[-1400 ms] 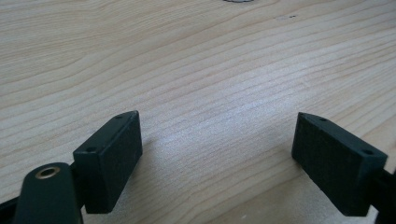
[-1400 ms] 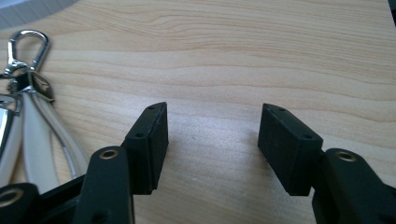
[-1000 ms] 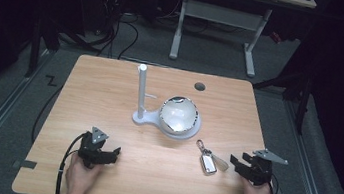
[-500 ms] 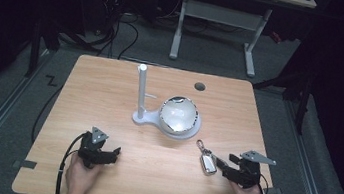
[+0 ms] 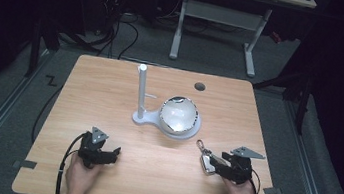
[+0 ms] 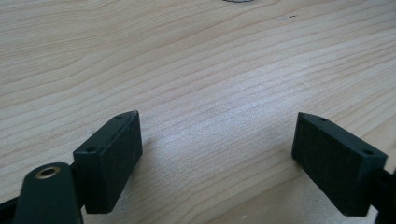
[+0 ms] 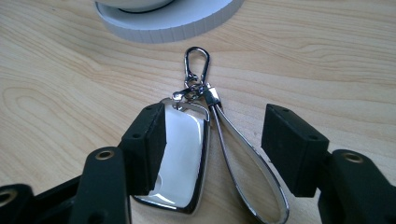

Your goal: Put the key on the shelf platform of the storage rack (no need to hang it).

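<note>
Right gripper view: my right fingers (image 7: pixel 215 154) are spreading wide around the silver key fob (image 7: pixel 180 161) lying flat on the surface (image 7: pixel 56 70), at five o'clock from the white stand (image 5: pixel 166 122); my left fingers (image 6: pixel 229 163) are gaping over bare wood.

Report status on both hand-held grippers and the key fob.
Left hand-held gripper open over bare table. Right hand-held gripper open, straddling key fob and its strap loop. Nothing in the way.

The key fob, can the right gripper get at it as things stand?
Probably yes. The right gripper is open, its jaws already either side of the key fob and its strap loop on the bare table, with nothing between them.
</note>
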`<state>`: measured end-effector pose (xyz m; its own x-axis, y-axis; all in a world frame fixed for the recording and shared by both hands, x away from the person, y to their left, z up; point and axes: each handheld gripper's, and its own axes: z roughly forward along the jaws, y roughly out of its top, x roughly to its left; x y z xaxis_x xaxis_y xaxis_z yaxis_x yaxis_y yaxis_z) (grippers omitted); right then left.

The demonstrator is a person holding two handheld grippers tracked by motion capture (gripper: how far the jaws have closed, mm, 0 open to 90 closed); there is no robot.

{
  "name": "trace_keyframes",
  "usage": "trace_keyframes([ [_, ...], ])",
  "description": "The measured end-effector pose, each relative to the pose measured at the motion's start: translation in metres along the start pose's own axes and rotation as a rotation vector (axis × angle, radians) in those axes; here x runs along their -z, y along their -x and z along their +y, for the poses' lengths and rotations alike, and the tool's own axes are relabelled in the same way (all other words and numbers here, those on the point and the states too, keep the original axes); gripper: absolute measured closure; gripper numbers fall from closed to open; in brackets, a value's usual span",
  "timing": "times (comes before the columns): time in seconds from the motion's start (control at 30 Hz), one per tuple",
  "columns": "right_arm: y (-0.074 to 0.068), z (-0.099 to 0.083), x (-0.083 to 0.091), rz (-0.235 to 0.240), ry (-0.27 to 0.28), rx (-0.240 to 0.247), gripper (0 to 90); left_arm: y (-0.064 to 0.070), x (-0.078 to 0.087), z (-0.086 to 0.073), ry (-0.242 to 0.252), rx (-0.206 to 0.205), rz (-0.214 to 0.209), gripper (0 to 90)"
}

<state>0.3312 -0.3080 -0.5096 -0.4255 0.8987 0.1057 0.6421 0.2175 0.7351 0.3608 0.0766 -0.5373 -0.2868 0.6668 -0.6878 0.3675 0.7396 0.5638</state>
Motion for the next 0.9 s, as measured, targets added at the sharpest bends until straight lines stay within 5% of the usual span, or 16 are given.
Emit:
trace_keyframes([
  [0.9, 0.011, -0.001, -0.004, -0.017, -0.035, -0.002, 62.4, 0.000, 0.000, 0.000, 0.001, -0.002, -0.001, 16.7],
])
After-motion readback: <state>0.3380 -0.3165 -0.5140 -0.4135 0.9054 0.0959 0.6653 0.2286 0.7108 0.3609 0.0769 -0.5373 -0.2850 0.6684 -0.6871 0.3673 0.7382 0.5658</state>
